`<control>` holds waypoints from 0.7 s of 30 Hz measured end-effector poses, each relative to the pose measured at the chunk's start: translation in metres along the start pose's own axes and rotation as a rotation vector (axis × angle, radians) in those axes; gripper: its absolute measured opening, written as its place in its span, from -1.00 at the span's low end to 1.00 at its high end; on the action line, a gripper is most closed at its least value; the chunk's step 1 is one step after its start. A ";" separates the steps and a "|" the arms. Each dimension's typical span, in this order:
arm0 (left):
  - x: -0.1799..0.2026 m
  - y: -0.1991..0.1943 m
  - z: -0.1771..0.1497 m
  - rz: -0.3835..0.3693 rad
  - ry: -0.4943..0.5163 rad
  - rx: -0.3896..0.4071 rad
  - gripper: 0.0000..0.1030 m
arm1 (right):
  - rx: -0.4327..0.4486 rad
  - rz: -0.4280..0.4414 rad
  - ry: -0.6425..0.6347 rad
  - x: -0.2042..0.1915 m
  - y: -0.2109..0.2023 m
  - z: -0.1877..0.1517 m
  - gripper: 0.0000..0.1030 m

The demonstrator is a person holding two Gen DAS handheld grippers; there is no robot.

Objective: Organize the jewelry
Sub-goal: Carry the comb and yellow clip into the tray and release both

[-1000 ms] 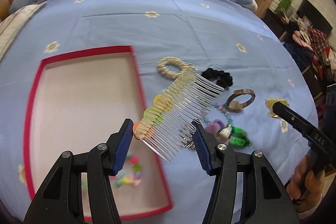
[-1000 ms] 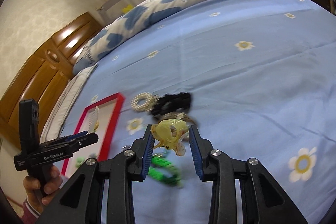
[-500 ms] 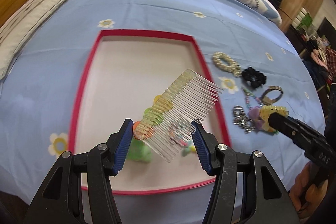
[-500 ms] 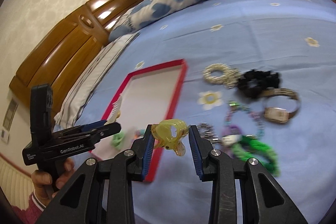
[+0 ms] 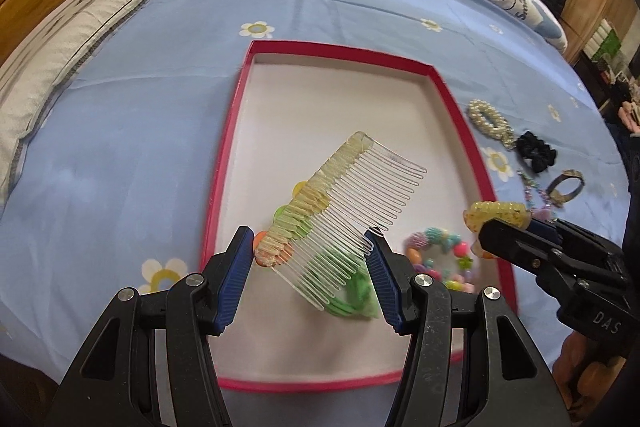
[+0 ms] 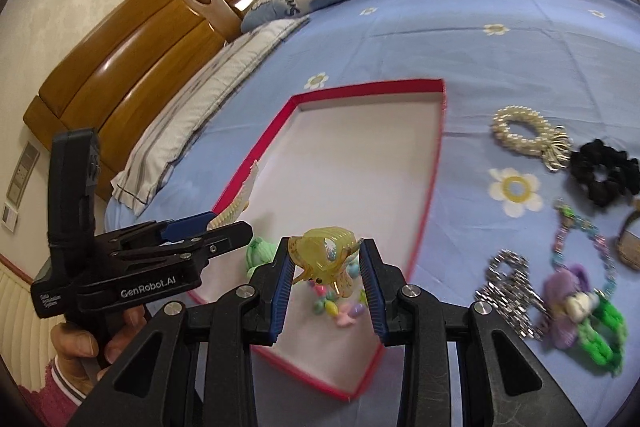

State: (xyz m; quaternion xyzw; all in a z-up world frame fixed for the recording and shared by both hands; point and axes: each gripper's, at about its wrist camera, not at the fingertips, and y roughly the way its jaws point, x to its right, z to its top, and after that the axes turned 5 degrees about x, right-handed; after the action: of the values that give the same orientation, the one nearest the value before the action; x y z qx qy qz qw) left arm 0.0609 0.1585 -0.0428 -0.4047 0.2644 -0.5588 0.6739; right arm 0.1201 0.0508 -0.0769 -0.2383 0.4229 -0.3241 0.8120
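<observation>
Comb (image 5: 340, 211) now over tray (image 5: 240, 131)

Left gripper (image 5: 310, 251) — clamped on clear hair comb (image 5: 340, 211), held tilted above red-rimmed tray (image 5: 340, 51); beaded bracelet (image 5: 436, 255) lay inside. Right gripper (image 5: 494, 233) gripped yellow claw clip (image 5: 496, 215) — over tray's right rim.

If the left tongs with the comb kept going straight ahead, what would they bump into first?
Probably the white floor of the red tray. The left tongs point down over it with the comb leading, and a green thing lies just beneath. Depth is hard to judge here.
</observation>
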 end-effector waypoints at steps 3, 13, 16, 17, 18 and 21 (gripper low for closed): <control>-0.002 0.008 0.003 0.008 0.003 -0.009 0.09 | -0.027 -0.007 -0.007 -0.001 0.016 0.004 -0.35; 0.000 0.031 0.004 0.035 0.032 -0.063 0.10 | -0.091 -0.037 -0.028 0.004 0.049 0.012 -0.35; 0.001 0.032 0.003 0.038 0.035 -0.070 0.12 | -0.107 -0.045 -0.062 0.001 0.052 0.014 -0.33; 0.002 0.032 0.003 0.041 0.038 -0.072 0.12 | -0.113 -0.045 -0.069 0.001 0.053 0.015 -0.32; 0.002 0.032 0.003 0.044 0.039 -0.073 0.13 | -0.119 -0.048 -0.077 0.001 0.054 0.015 -0.32; 0.003 0.032 0.003 0.047 0.042 -0.076 0.13 | -0.130 -0.055 -0.098 -0.001 0.057 0.017 -0.32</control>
State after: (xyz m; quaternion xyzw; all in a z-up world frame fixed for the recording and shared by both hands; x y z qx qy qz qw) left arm 0.0811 0.1576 -0.0682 -0.4119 0.3090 -0.5406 0.6653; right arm 0.1526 0.0920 -0.1049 -0.3177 0.3960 -0.3059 0.8054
